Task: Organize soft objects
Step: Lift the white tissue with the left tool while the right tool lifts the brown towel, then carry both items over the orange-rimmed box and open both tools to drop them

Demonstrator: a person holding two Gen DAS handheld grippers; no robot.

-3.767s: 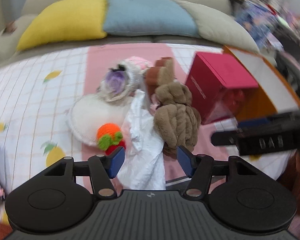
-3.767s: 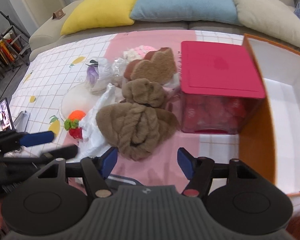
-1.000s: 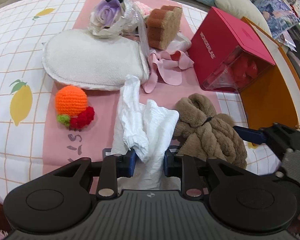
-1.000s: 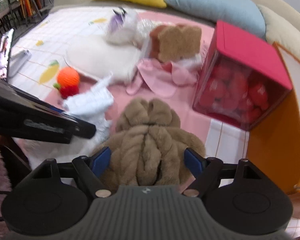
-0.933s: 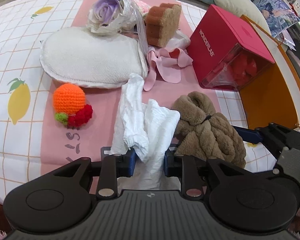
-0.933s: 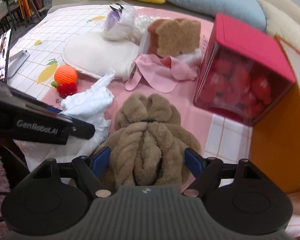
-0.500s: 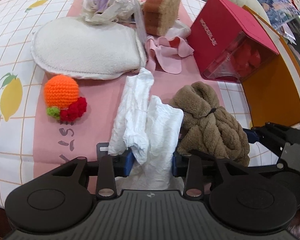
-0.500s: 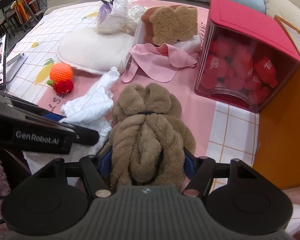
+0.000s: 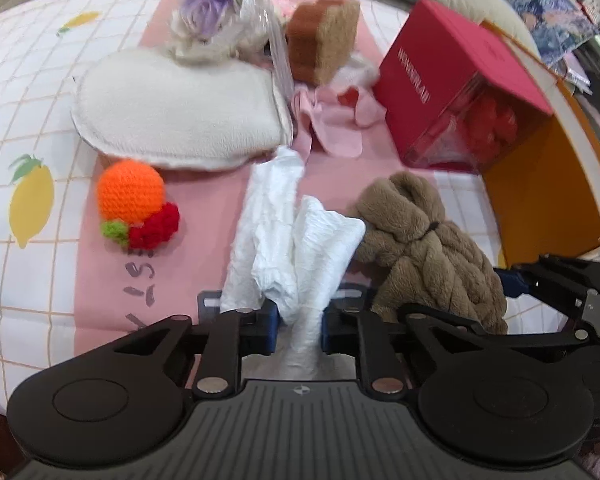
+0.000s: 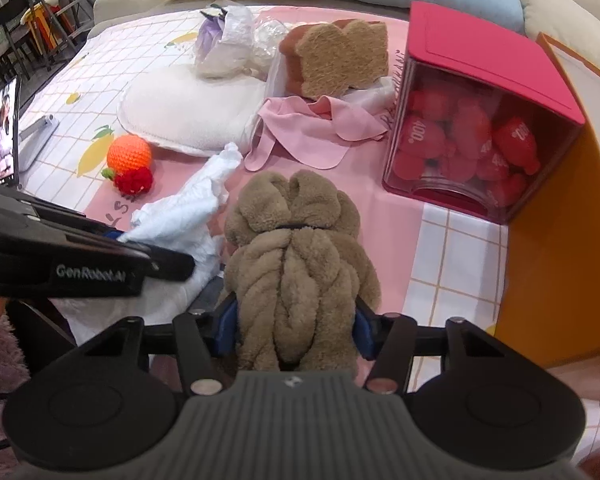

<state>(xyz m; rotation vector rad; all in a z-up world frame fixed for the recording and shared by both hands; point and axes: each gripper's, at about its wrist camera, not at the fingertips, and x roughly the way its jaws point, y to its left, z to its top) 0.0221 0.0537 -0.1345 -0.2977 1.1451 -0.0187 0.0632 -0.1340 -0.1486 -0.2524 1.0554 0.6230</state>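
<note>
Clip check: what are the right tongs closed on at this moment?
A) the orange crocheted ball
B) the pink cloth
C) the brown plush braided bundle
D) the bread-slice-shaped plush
C: in the right wrist view the right tongs pinch the brown plush braided bundle from both sides, while the left tongs clamp the crumpled white cloth.

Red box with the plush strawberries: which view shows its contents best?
The right wrist view: the red box faces it, clear wall showing the printed red plushies. In the left wrist view it is blurred, mostly lid and side.
</note>
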